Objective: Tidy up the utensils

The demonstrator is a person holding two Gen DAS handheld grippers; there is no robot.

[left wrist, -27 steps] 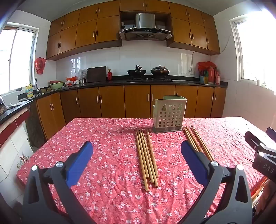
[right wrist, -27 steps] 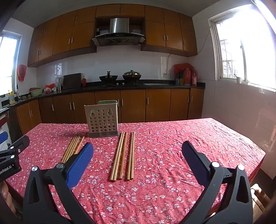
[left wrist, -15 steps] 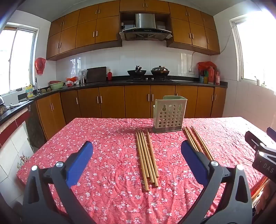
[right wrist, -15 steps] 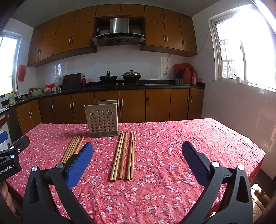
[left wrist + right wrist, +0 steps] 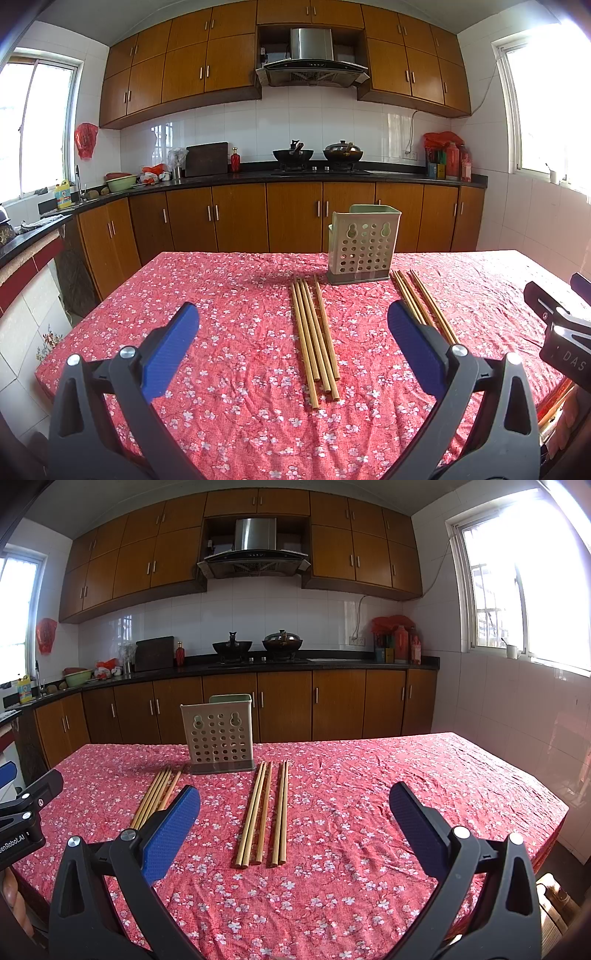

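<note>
Nothing changed lately: both tools, left point(image 5: 291, 332) and right point(image 5: 295, 812), wide and empty above bench, two bundles of wooden chopsticks point(image 5: 316, 339) point(image 5: 262, 812) flat before perforated beige plastic holder point(image 5: 364, 243), sorting unstarted.

My left tool point(image 5: 291, 341) was wide open above the bench point(image 5: 221, 295) with its red flower cloth. One bunch of chopsticks point(image 5: 316, 332) lay between my blue pads point(image 5: 170, 347). Another bunch point(image 5: 421, 299) lay further right. The holder point(image 5: 364, 243) stood upright behind both.
</note>
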